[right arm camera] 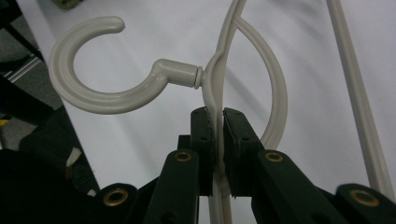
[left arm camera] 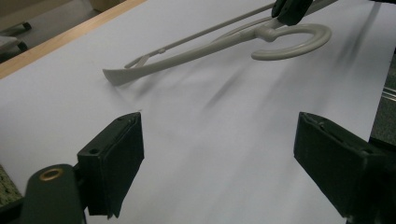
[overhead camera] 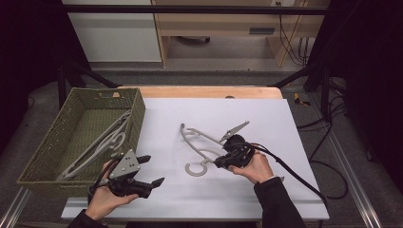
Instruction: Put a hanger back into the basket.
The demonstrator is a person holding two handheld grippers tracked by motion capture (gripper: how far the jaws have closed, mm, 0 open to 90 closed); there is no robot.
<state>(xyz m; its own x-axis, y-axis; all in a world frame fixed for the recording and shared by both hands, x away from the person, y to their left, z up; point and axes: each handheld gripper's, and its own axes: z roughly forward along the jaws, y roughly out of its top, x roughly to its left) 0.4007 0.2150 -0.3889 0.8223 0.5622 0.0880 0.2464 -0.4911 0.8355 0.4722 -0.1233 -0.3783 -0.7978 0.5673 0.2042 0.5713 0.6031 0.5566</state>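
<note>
Jaws pinch hanger (right arm camera: 219, 88) in right gripper view; high view adds basket (overhead camera: 138, 107).

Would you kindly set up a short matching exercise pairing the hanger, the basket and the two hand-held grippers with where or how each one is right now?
Things:
1. grey hanger
2. green woven basket
3. left hand-held gripper
4. right hand-held gripper

States:
A. jaws open, nothing between them
B. at the table's left edge, holding other hangers
C. pinched near its hook
D. jaws shut on the hanger

Pairs: 1-C, 2-B, 3-A, 4-D
</note>
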